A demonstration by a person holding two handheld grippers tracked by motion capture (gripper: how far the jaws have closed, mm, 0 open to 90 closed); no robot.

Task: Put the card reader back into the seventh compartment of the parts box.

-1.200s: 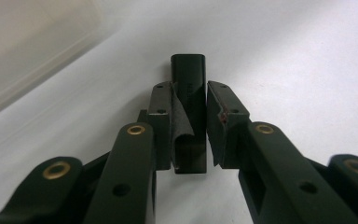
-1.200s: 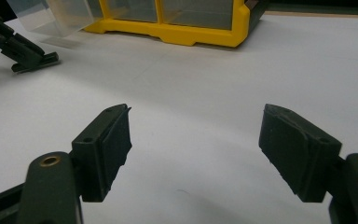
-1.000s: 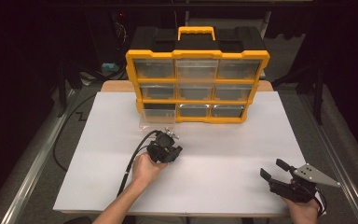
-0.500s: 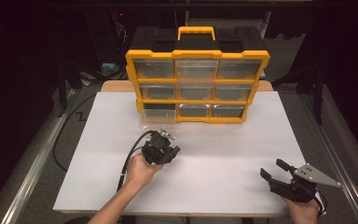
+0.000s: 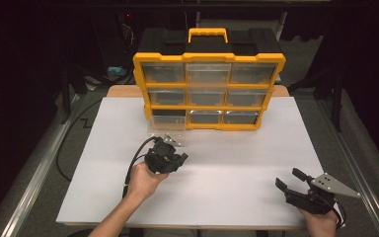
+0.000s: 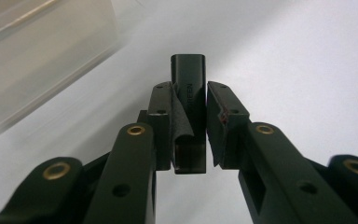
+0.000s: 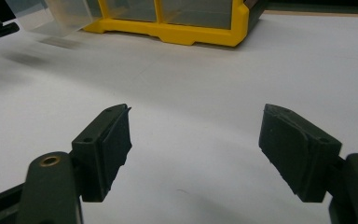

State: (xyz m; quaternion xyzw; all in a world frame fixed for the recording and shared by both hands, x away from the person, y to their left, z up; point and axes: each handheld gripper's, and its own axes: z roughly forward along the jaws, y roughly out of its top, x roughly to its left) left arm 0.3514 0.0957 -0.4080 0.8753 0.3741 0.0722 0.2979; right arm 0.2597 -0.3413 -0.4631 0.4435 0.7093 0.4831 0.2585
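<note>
While your left gripper (image 6: 189, 119) is clamped on a small black plastic part (image 6: 188, 93), its long axis runs straight out along the jaws, with the far end poking past the fingertips toward the white table (image 5: 227, 163). In the high view that gripper (image 5: 170, 157) sits just in front of the clear drawer (image 5: 167, 139) pulled out of the yellow organizer (image 5: 208, 91), at its bottom-left bay; the drawer's wall lies up and to the left of the jaws in the left gripper view. The part looks like a connector housing, though the lettering on it is too blurred to read. A flap of pad lining is folded against its left face, so the hold may be uneven. Your right gripper (image 7: 196, 144) rests spread wide and empty near the table's right front corner, well apart from the drawer; your left hand (image 5: 145, 180) is much the nearer one.
</note>
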